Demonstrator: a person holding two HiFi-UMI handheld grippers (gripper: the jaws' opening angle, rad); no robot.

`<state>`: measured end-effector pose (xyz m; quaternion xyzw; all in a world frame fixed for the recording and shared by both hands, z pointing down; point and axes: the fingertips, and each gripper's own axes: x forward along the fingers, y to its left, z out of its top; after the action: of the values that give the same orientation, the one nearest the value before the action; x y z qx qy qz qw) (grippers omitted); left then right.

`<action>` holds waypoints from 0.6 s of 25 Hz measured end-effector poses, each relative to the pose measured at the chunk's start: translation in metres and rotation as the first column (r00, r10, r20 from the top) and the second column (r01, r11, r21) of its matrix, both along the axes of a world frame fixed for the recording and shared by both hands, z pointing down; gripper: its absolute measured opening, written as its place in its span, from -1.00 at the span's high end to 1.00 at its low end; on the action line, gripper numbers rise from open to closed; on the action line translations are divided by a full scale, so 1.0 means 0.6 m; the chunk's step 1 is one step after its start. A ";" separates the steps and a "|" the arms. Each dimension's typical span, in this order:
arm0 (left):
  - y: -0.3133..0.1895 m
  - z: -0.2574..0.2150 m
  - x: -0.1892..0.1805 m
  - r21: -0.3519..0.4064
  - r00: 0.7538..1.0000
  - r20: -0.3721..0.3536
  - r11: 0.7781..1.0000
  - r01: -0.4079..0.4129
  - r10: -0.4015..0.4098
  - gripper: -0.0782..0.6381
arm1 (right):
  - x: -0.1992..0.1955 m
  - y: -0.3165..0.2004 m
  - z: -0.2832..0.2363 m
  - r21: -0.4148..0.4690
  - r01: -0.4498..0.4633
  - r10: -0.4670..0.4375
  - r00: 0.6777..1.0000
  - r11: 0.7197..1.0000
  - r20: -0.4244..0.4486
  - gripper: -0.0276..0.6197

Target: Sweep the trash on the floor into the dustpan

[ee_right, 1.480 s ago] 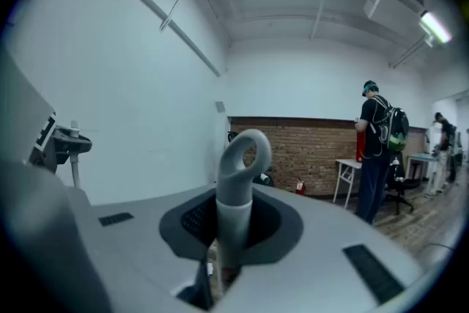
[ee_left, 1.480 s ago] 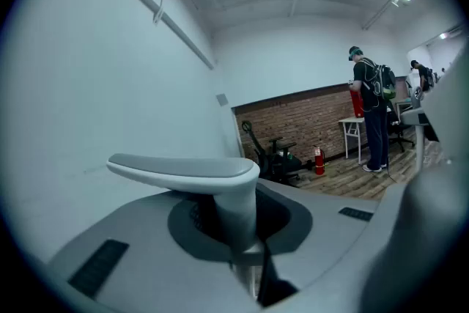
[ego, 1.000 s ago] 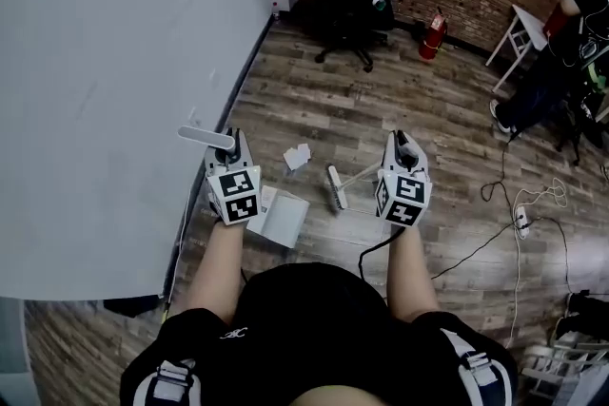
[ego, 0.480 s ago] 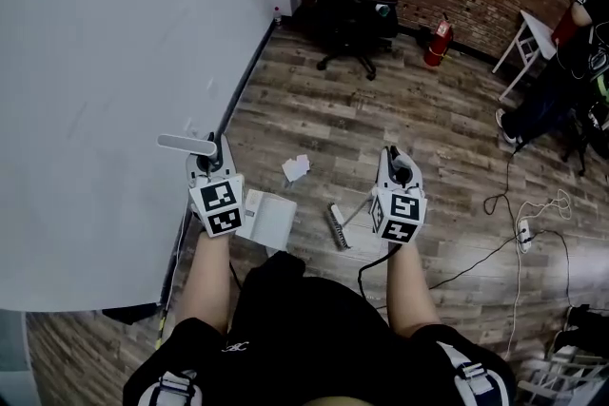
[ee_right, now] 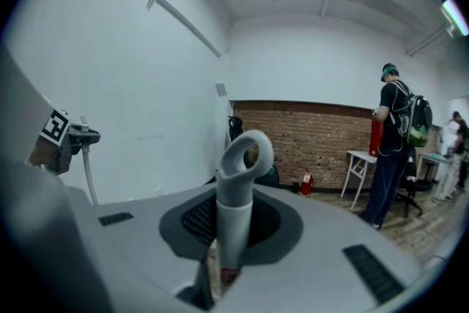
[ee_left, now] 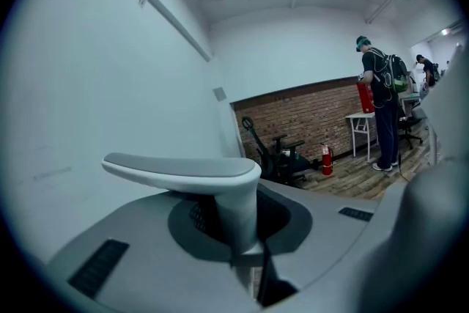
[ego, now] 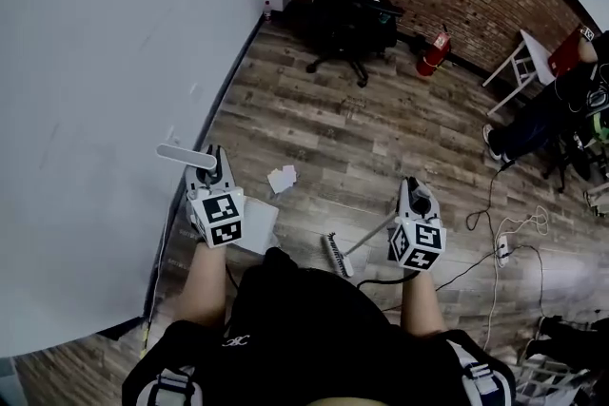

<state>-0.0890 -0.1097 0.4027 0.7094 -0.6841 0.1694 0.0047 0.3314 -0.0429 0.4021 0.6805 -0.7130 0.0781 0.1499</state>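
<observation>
- The wall (ego: 95, 109) is running along the left of the dustpan (ego: 259, 225), which is sitting on the floor (ego: 381, 138) right beside the wall's base.
- The left gripper (ego: 213, 176) is hanging directly above the dustpan, and its jaws are closing tight on the dustpan handle (ee_left: 183, 168), just under the flat top grip.
- The trash (ego: 282, 178), a few white paper scraps, is lying on the floor just beyond the dustpan's far right corner, near it but not touching. I cannot tell which edge of the dustpan is the open one.
- The broom (ego: 338, 254) is resting with its bristles on the floor to the right of the dustpan, on the near side, apart from both the dustpan and the trash.
- The right gripper (ego: 416, 197) is standing well to the right of the dustpan, its jaws clamping the broom handle (ee_right: 236, 209) just below the looped end.
- The step in hand looks like setting up the stroke.
  - The broom likely needs placing on the side of the trash away from the dustpan, then drawing in with short, low strokes.
  - The left gripper should be pressing the dustpan's lip flat to the floor and turning it toward the scraps, since light paper is prone to slipping underneath or fluttering aside.
</observation>
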 end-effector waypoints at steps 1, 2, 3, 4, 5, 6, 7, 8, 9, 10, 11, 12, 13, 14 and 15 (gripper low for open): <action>-0.017 0.010 -0.009 -0.010 1.000 -0.008 1.000 -0.001 0.001 0.65 | -0.004 -0.013 0.001 -0.003 -0.003 0.003 1.000 1.000 -0.009 0.75; -0.034 0.021 -0.019 -0.023 1.000 -0.017 1.000 -0.001 0.000 0.65 | -0.008 -0.028 0.002 -0.006 -0.006 0.005 1.000 1.000 -0.020 0.75; -0.051 0.034 -0.029 -0.039 1.000 -0.029 0.999 -0.001 0.000 0.65 | -0.012 -0.044 0.004 -0.009 -0.010 0.010 0.999 1.000 -0.032 0.75; -0.067 0.046 -0.037 -0.057 0.999 -0.041 0.998 -0.003 0.001 0.65 | -0.014 -0.059 0.006 -0.014 -0.019 0.019 0.999 1.000 -0.042 0.75; -0.080 0.058 -0.045 -0.073 0.999 -0.049 0.997 -0.006 0.003 0.65 | -0.014 -0.072 0.007 -0.020 -0.032 0.031 0.998 0.999 -0.048 0.75; -0.091 0.068 -0.053 -0.084 0.999 -0.053 0.996 -0.009 0.004 0.65 | -0.013 -0.083 0.007 -0.027 -0.045 0.043 0.998 0.999 -0.049 0.75; -0.100 0.076 -0.061 -0.091 0.998 -0.056 0.996 -0.008 0.003 0.65 | -0.012 -0.093 0.007 -0.032 -0.054 0.052 0.997 0.998 -0.048 0.75; -0.109 0.084 -0.067 -0.095 0.998 -0.059 0.995 -0.006 0.000 0.65 | -0.014 -0.105 0.004 -0.033 -0.058 0.057 0.997 0.998 -0.048 0.75; -0.118 0.089 -0.073 -0.095 0.998 -0.060 0.995 -0.003 -0.003 0.65 | -0.017 -0.118 0.001 -0.031 -0.059 0.057 0.997 0.998 -0.049 0.75; -0.128 0.094 -0.078 -0.093 0.998 -0.059 0.996 0.000 -0.006 0.65 | -0.023 -0.132 -0.001 -0.024 -0.055 0.054 0.997 0.998 -0.049 0.75; -0.140 0.099 -0.081 -0.091 0.998 -0.058 0.996 0.004 -0.009 0.65 | -0.030 -0.149 -0.003 -0.016 -0.048 0.047 0.998 0.999 -0.048 0.75; -0.151 0.103 -0.084 -0.089 0.998 -0.057 0.996 0.008 -0.013 0.65 | -0.039 -0.167 -0.003 -0.008 -0.037 0.036 0.998 0.999 -0.048 0.75; -0.161 0.108 -0.084 -0.089 0.998 -0.056 0.996 0.014 -0.019 0.65 | -0.047 -0.185 -0.003 -0.003 -0.021 0.021 0.999 1.000 -0.049 0.75; -0.168 0.112 -0.083 -0.090 0.998 -0.055 0.996 0.019 -0.024 0.65 | -0.055 -0.203 -0.002 0.000 -0.001 0.001 0.999 1.000 -0.050 0.75; -0.173 0.116 -0.081 -0.092 0.998 -0.052 0.995 0.025 -0.029 0.65 | -0.063 -0.219 -0.001 0.001 0.021 -0.021 0.998 1.000 -0.053 0.76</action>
<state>-0.1376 -0.2136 0.4723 0.7034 -0.6848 0.1814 0.0576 0.2933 -0.1745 0.4013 0.6751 -0.7158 0.0581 0.1690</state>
